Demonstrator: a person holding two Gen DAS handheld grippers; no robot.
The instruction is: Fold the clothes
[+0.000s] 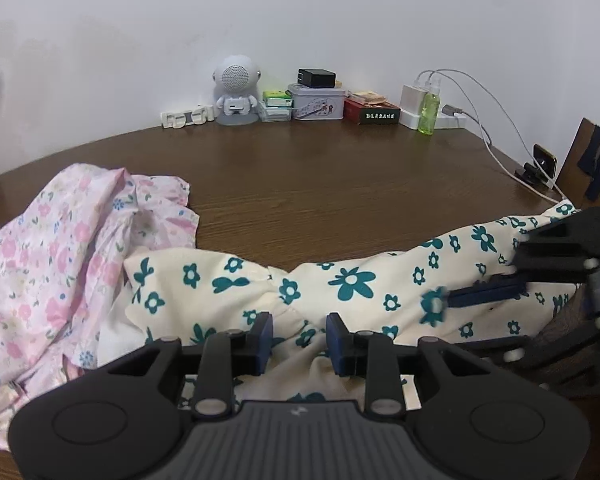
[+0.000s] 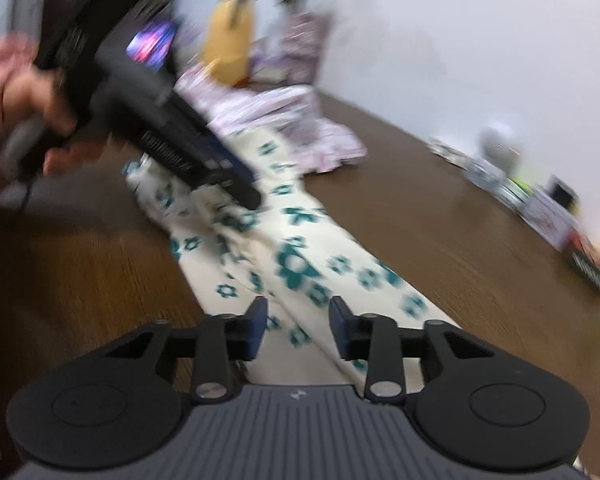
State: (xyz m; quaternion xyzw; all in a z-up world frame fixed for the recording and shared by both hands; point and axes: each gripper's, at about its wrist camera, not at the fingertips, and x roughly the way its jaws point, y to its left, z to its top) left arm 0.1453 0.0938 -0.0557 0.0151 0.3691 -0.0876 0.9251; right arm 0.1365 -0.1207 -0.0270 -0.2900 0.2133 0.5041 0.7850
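Note:
A cream garment with teal flowers (image 1: 340,284) lies stretched in a long band across the brown table (image 1: 340,184). My left gripper (image 1: 299,336) is open, its jaws apart just over the garment's middle. My right gripper shows side-on at the right of the left wrist view (image 1: 484,292), low over the cloth. In the blurred right wrist view my right gripper (image 2: 298,320) is open over the same garment (image 2: 300,264). The left gripper (image 2: 236,184) shows there too, held by a hand, low over the cloth.
A pink floral garment (image 1: 52,272) is heaped at the left, touching the cream one. Along the back wall stand a white robot speaker (image 1: 236,92), tins and boxes (image 1: 320,100), a green bottle (image 1: 428,112), chargers with cables (image 1: 492,120) and a phone stand (image 1: 540,168).

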